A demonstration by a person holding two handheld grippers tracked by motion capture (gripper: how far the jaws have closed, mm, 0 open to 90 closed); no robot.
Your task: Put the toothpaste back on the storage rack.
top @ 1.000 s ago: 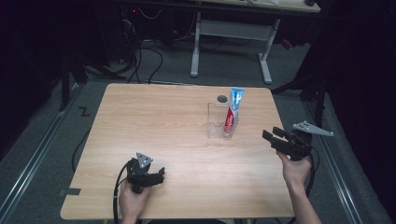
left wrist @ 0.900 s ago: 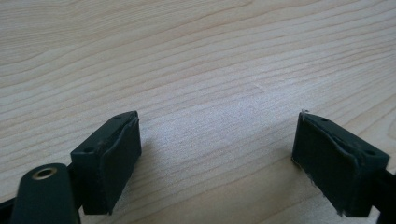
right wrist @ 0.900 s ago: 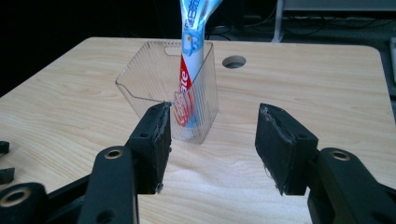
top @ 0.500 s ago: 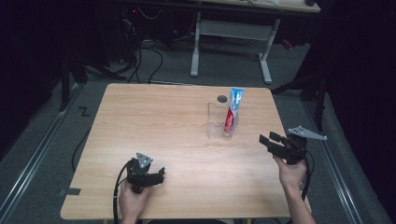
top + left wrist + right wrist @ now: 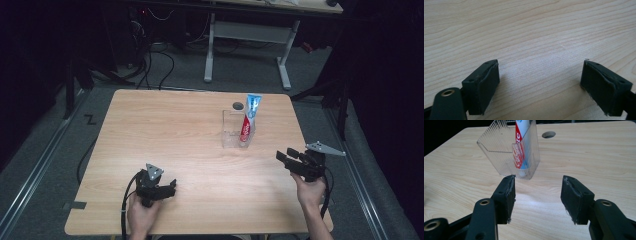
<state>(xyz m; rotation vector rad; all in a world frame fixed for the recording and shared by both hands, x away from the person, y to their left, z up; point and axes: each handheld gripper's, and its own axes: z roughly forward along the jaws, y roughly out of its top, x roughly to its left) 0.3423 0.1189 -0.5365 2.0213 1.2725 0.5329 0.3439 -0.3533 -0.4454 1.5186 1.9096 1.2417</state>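
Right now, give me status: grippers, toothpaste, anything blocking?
Left gripper open, low over bare table. Right gripper open, empty, facing clear holder. Toothpaste tube upright inside holder. Nothing between.

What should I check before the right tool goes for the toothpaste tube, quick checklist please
1. Right tool open: ok, jaws stand apart with nothing between them.
2. Toothpaste tube standing in the clear holder: ok, its top sticks out above the rim.
3. Path from right tool to holder: ok, bare table between.
4. Right tool aimed at holder: ok, holder sits just ahead in the right gripper view.
5. Left tool out of the way: ok, open, low over the near left table.
6. Holder fixed down: cannot tell.
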